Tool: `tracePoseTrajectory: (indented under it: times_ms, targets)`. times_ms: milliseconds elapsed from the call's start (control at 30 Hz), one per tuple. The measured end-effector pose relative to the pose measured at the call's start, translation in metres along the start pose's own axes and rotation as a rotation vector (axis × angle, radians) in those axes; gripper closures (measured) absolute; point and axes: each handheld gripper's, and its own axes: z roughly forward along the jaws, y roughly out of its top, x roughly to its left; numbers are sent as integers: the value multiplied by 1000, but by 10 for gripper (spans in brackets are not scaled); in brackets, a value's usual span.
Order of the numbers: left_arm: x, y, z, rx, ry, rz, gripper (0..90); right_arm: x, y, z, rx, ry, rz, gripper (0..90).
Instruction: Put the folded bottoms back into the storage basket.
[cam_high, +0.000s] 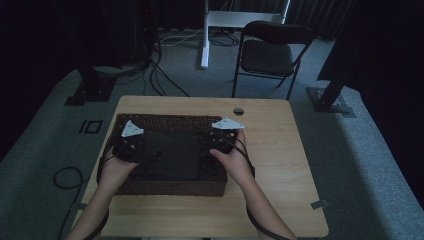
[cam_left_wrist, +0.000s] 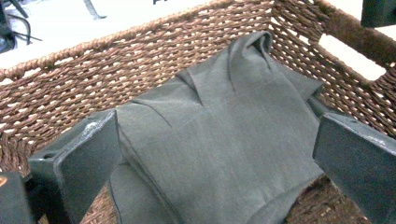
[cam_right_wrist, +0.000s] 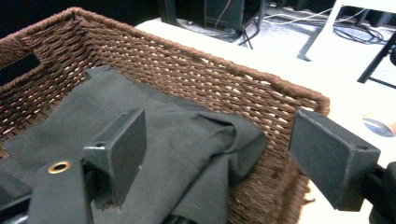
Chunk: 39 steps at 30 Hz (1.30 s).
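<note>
Already both grippers, left gripper (cam_left_wrist: 215, 154) and right gripper (cam_right_wrist: 224, 154), stand wide open, nothing gripped; the folded grey cloth (cam_left_wrist: 224, 130) (loosely laid) could be snagged and unfolded inside the basket (cam_left_wrist: 93, 70).

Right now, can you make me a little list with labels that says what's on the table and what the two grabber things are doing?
table: light wooden table, with a small round hole near its far edge
container: brown woven wicker basket with cut-out handle slots
contents: folded dark grey cloth lying inside the basket
left gripper: jaws wide apart above the cloth, not pressing on it
right gripper: jaws open over the cloth's bunched edge beside the basket wall
behind the table: black folding chair on grey carpet
</note>
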Motion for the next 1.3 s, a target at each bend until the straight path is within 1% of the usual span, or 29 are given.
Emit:
tracePoseTrajectory:
  times_ms: [33,133,233,267,367,467,533,600,700,767,800,933,1000,1133,1233,1300]
  targets:
    - [-2,-1,-2,-7,-2,5,15,-1,-1,-2,-3,-6,4,190]
    - [-6,-2,-6,-17,-16,12,15,-4,-3,-9,-9,-13,-9,189]
    - [-9,-5,-10,-22,-32,11,15,-8,-6,-17,-16,-19,-12,189]
    - [-9,-7,-11,-24,-30,13,15,-10,-7,-19,-18,-20,-15,189]
    - [-10,-11,-14,-32,-44,4,15,-15,-11,-29,-30,-21,-16,189]
    - [-11,-16,-17,-44,-44,-3,15,-21,-16,-38,-41,-31,-11,189]
    - [-12,-18,-19,-49,-40,2,15,-26,-19,-43,-44,-37,-10,189]
    - [-15,-20,-21,-62,-23,9,15,-31,-23,-48,-46,-44,-6,190]
    - [-18,-22,-22,-69,-16,8,14,-38,-29,-54,-57,-59,0,189]
    - [-19,-24,-23,-78,-19,6,14,-40,-31,-55,-57,-62,4,190]
    - [-20,-25,-23,-77,-30,1,15,-45,-36,-59,-58,-70,5,189]
    - [-25,-31,-25,-82,-42,14,15,-53,-46,-67,-61,-89,0,189]
    - [-28,-34,-27,-89,-49,11,15,-58,-52,-72,-65,-102,5,189]
    - [-33,-40,-31,-93,-50,19,15,-67,-62,-77,-58,-126,5,183]
    - [-37,-45,-36,-109,-59,16,15,-73,-71,-80,-53,-141,11,183]
    - [-39,-49,-38,-116,-55,12,15,-77,-77,-81,-48,-150,14,182]
